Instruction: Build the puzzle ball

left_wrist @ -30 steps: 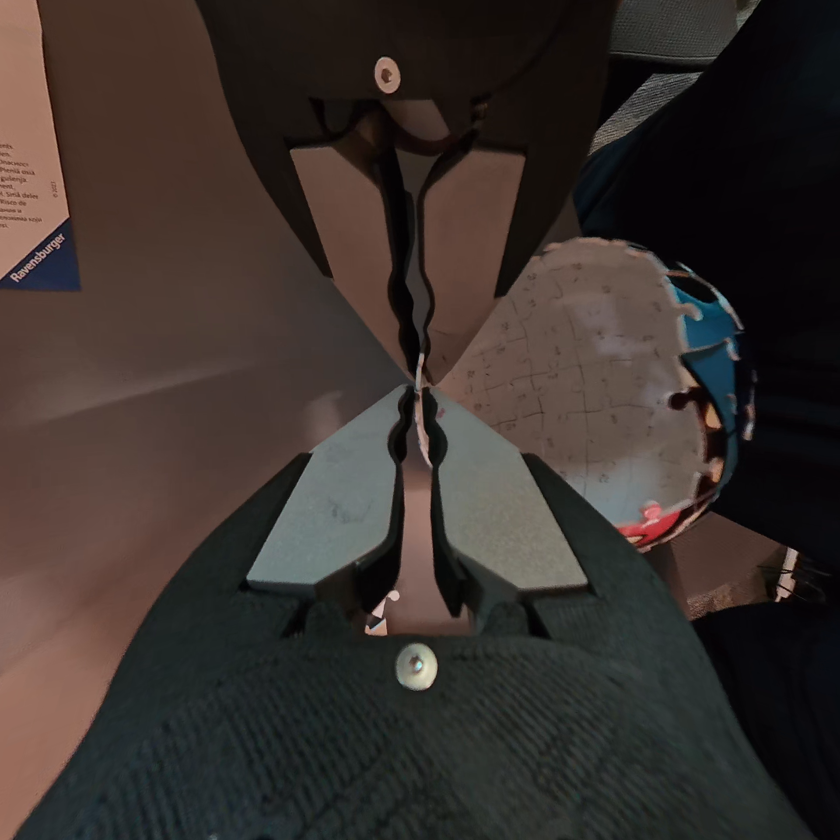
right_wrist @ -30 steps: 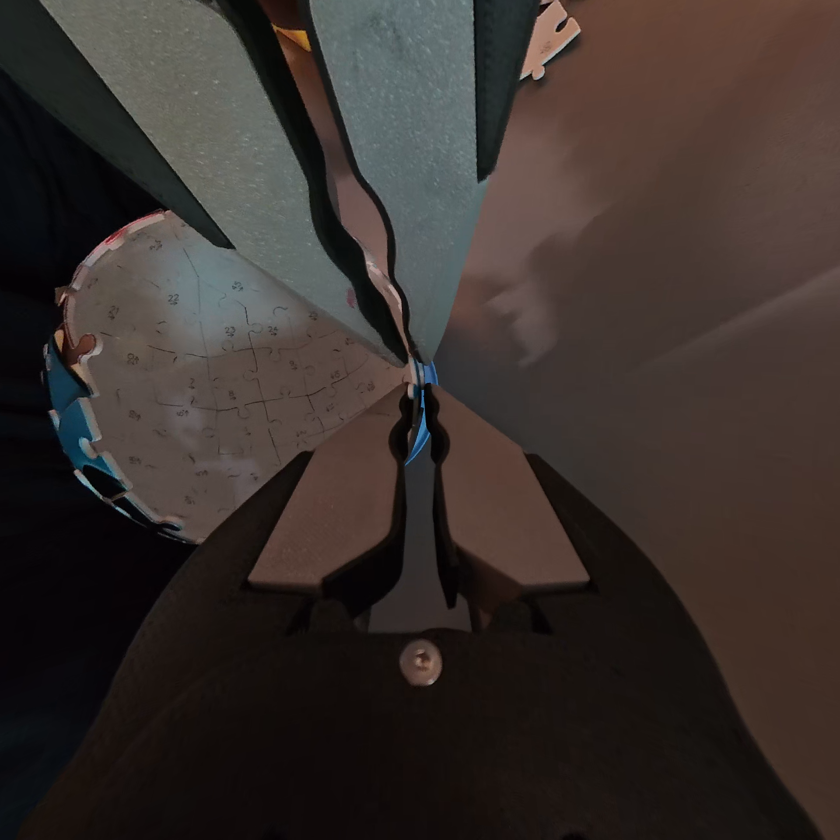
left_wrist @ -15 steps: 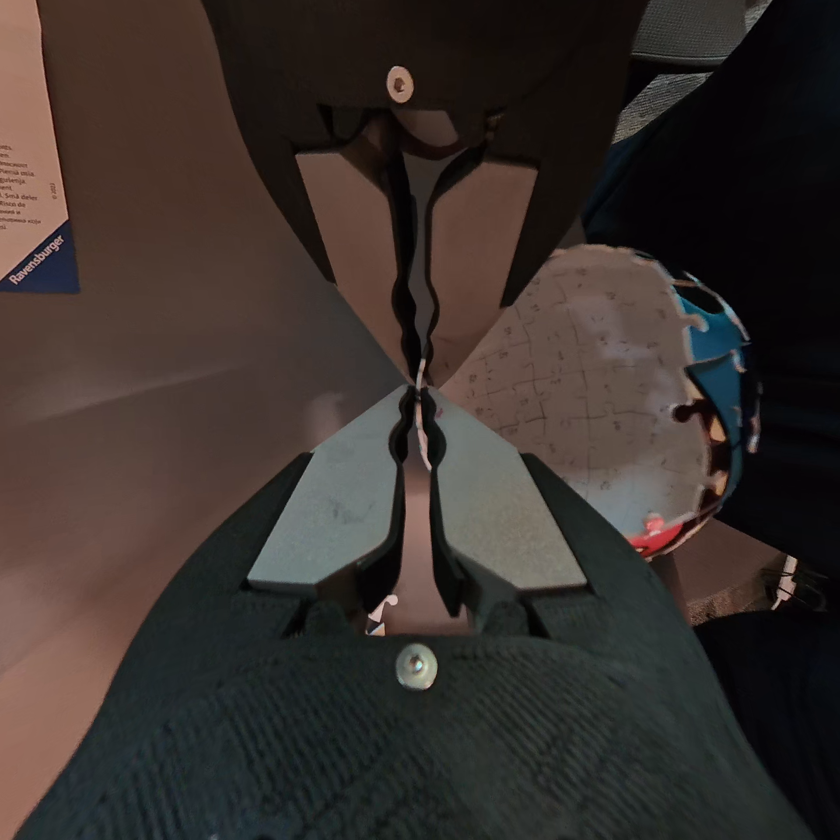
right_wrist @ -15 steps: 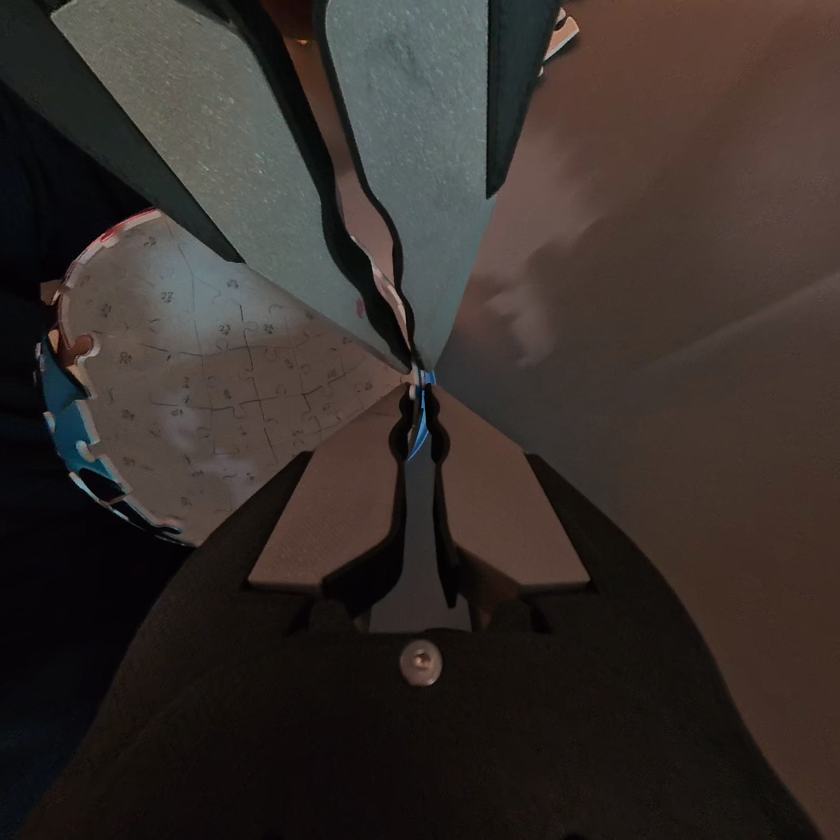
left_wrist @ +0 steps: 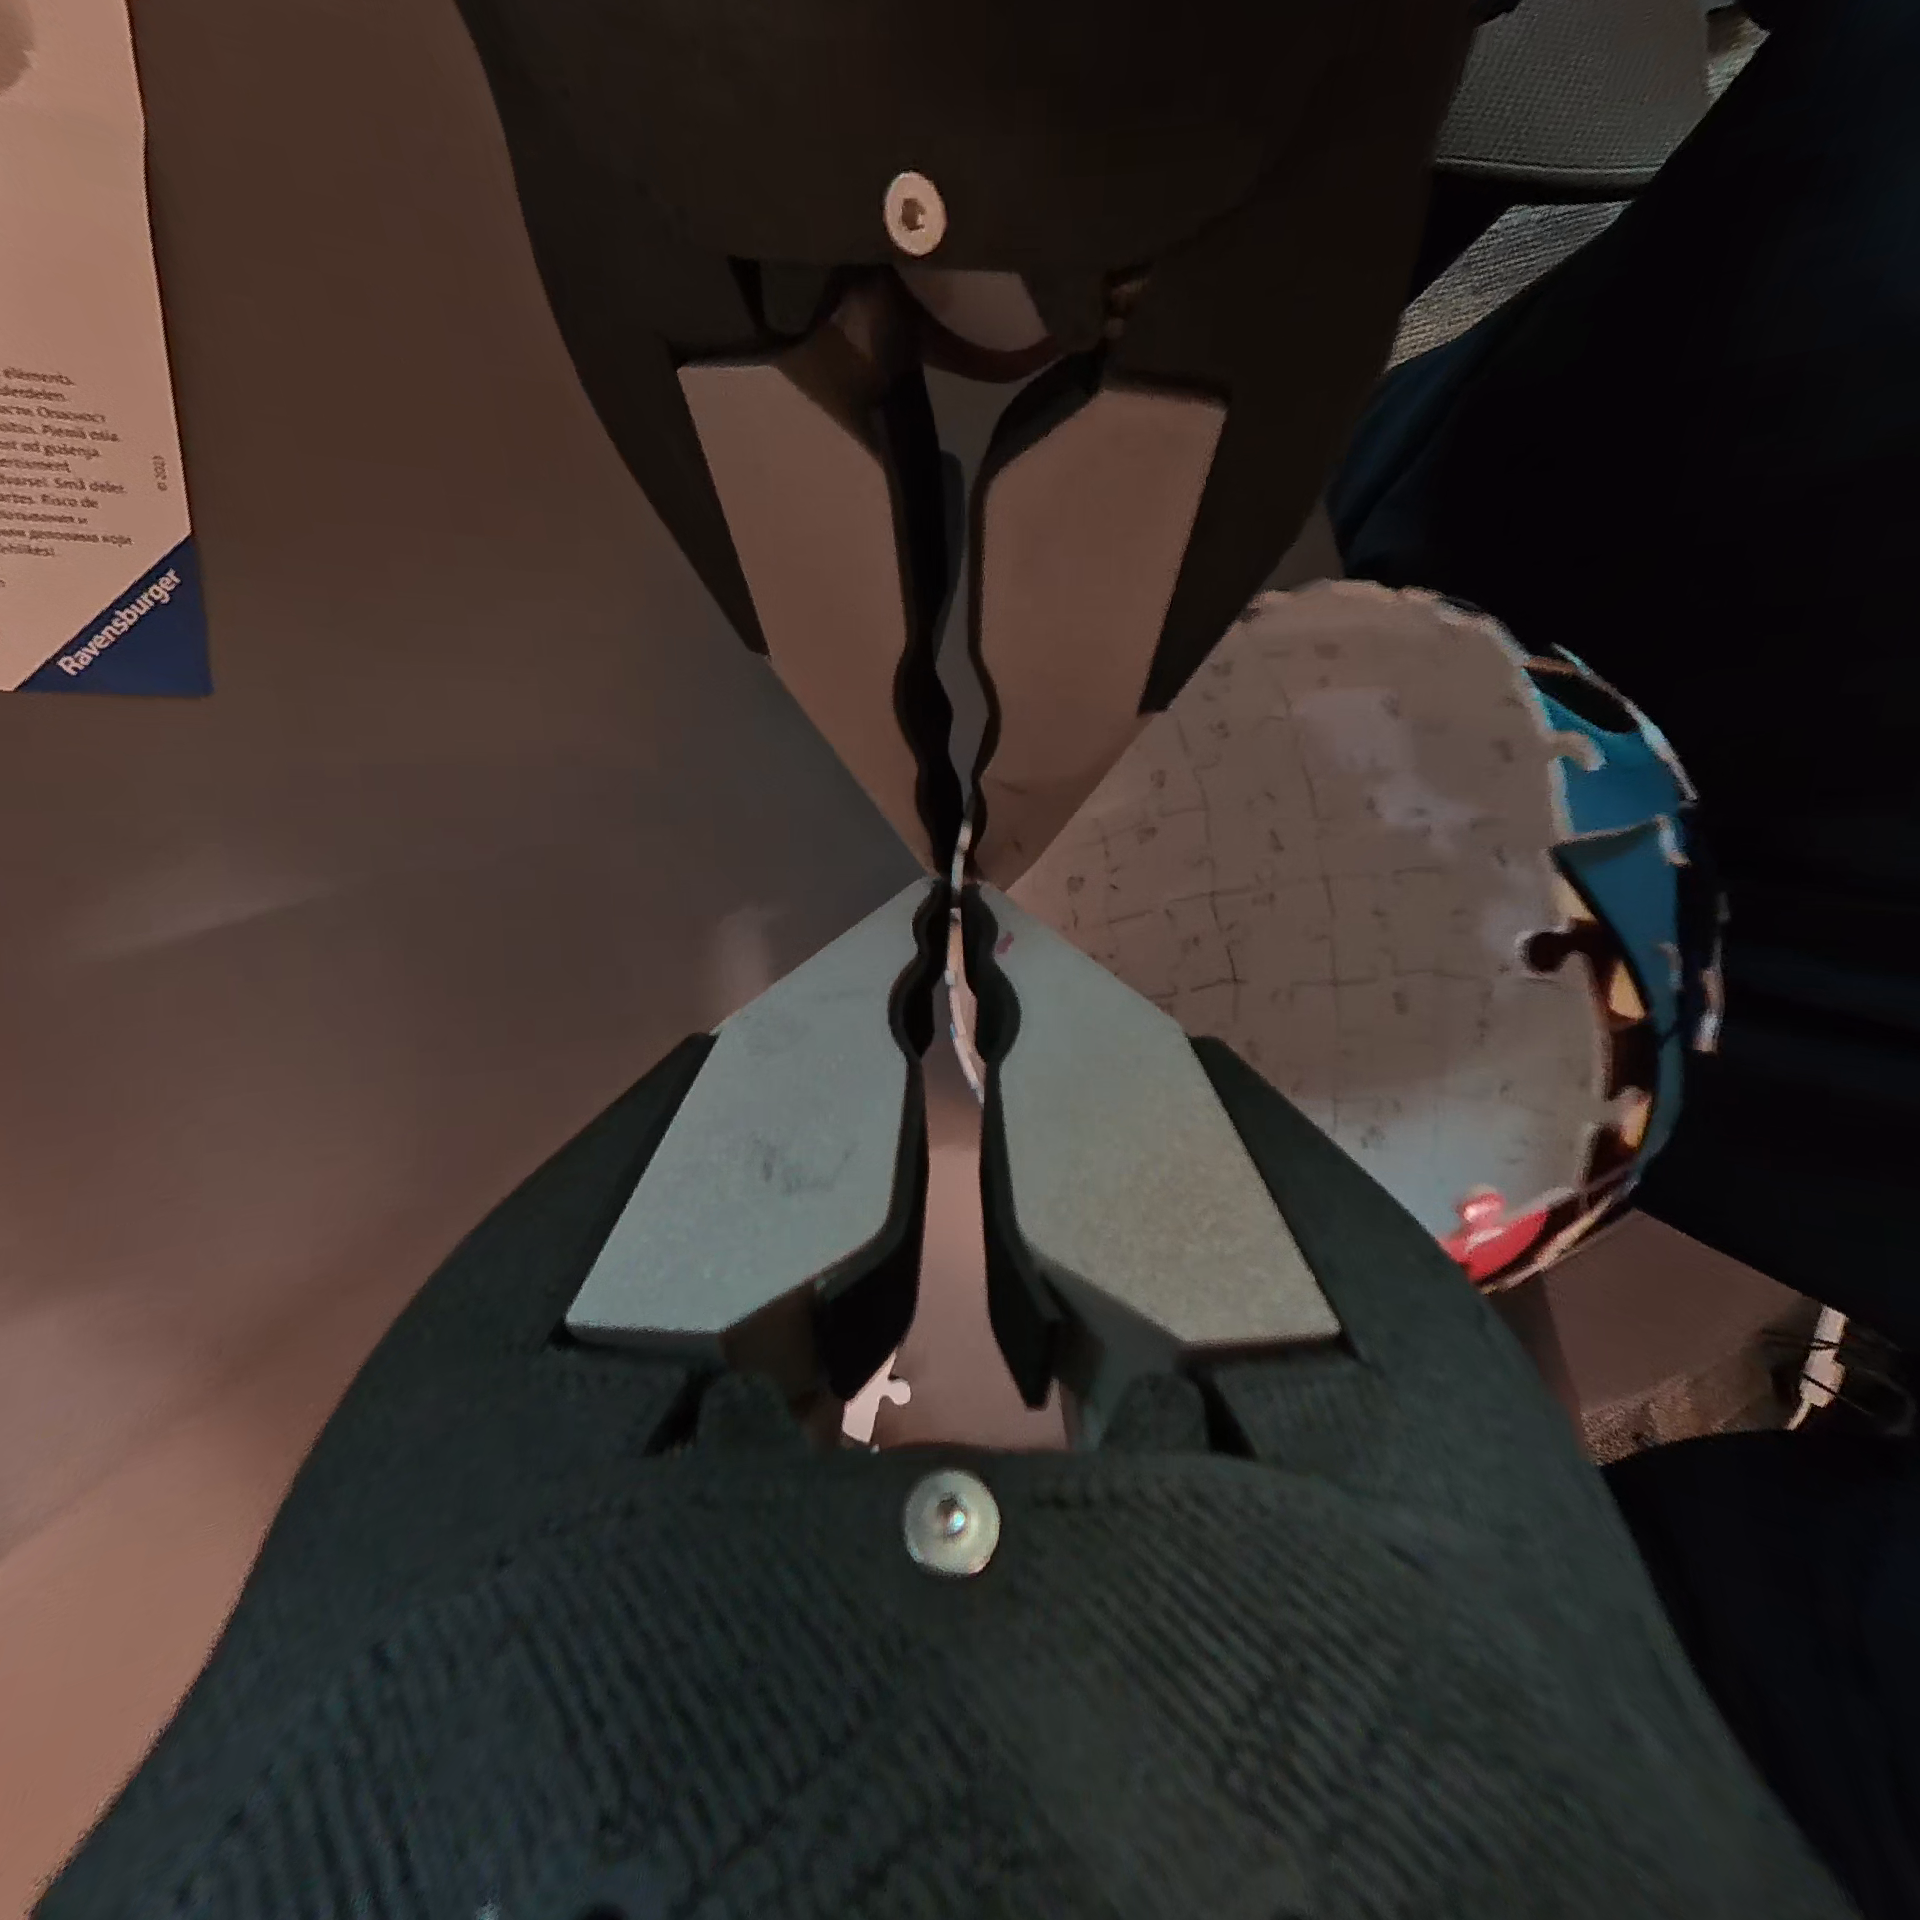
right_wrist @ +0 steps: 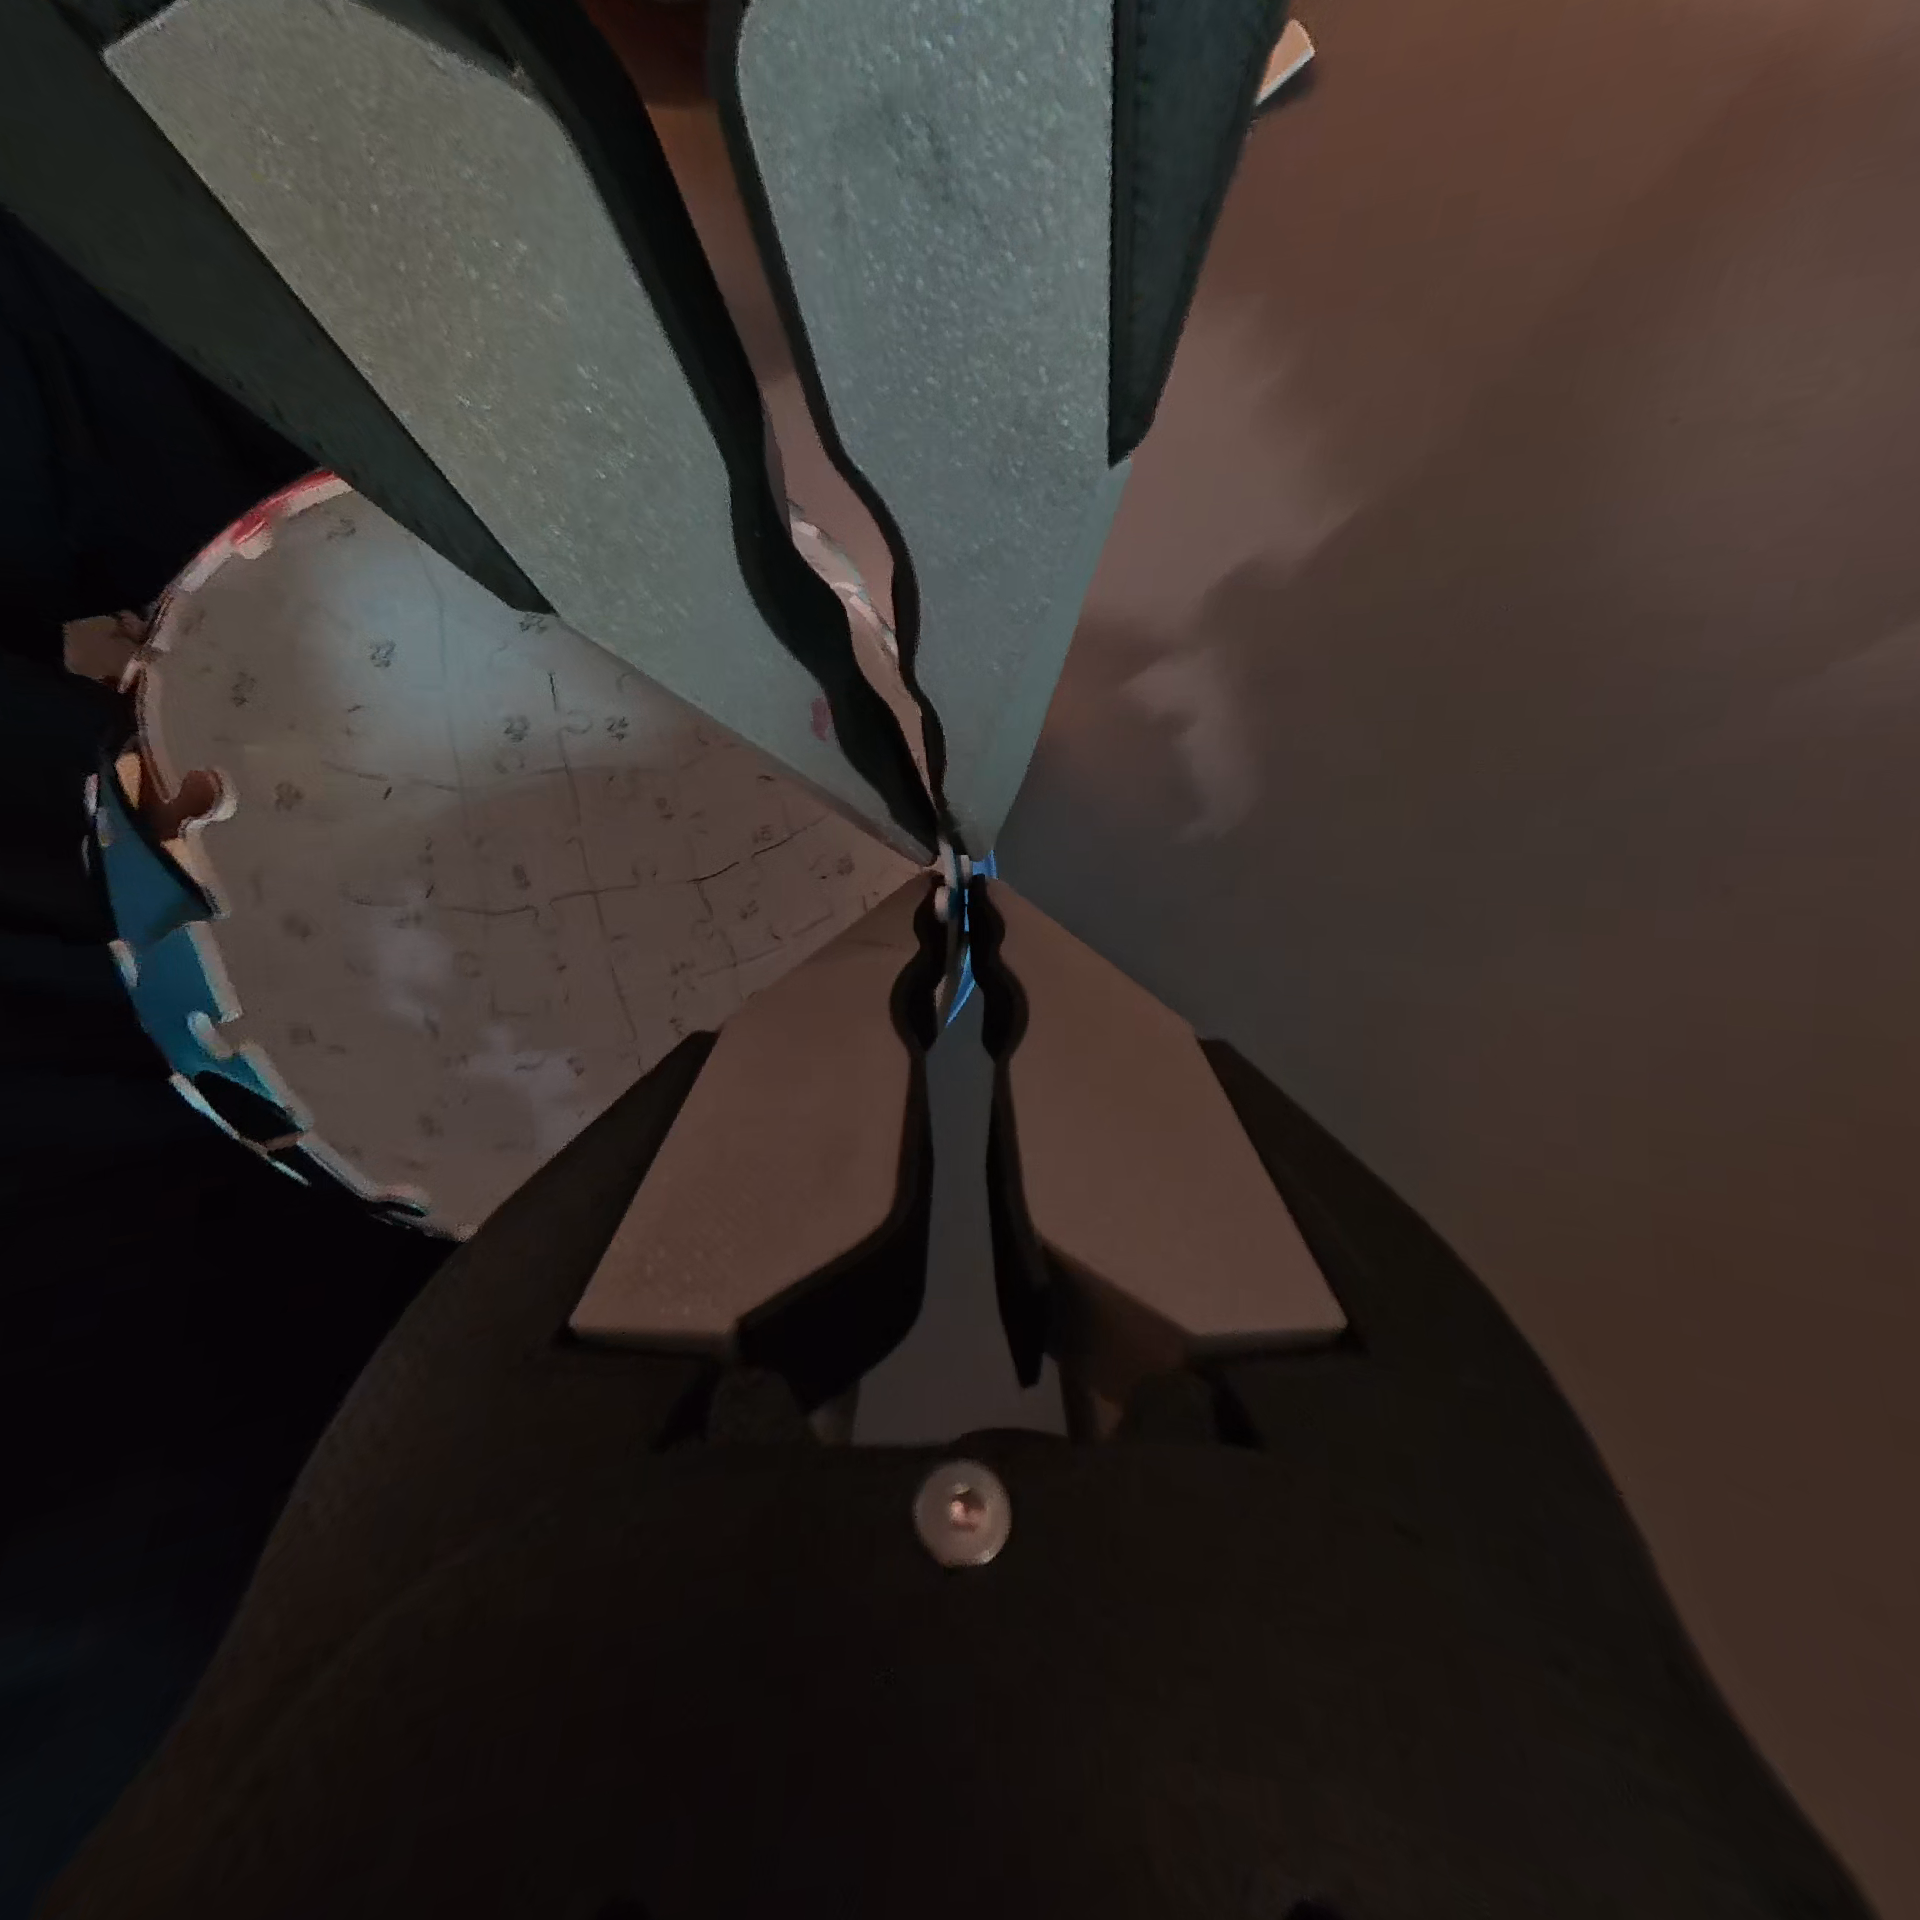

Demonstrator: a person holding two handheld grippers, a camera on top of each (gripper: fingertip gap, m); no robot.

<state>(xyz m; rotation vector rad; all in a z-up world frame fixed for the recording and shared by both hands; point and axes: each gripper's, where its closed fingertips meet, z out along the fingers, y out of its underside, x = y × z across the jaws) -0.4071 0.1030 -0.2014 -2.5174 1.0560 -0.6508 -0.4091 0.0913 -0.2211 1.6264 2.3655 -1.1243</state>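
Observation:
The two grippers meet tip to tip above the table. My left gripper (left_wrist: 951, 914) is shut on a thin curved puzzle piece (left_wrist: 961, 1023), seen edge-on between its fingers. My right gripper (right_wrist: 961, 904) is shut on a blue puzzle piece (right_wrist: 968, 971). The two pieces touch at the tips. The half-built puzzle ball (left_wrist: 1351, 914) lies behind them as an open shell, its pale numbered inside facing the cameras, with blue and red outer edges. It also shows in the right wrist view (right_wrist: 436, 894), at the left.
A white printed leaflet (left_wrist: 73, 416) with a blue corner lies on the brown table (left_wrist: 364, 935) at the far left. A loose puzzle piece (left_wrist: 878, 1403) shows under my left gripper. A person's dark clothing (left_wrist: 1714, 468) fills the side behind the ball. The grippers are tip to tip, or close to it.
Both grippers stay shut tip to tip on their pieces. The view has shifted slightly, so the opposite gripper and the ball sit a little lower in the frames.

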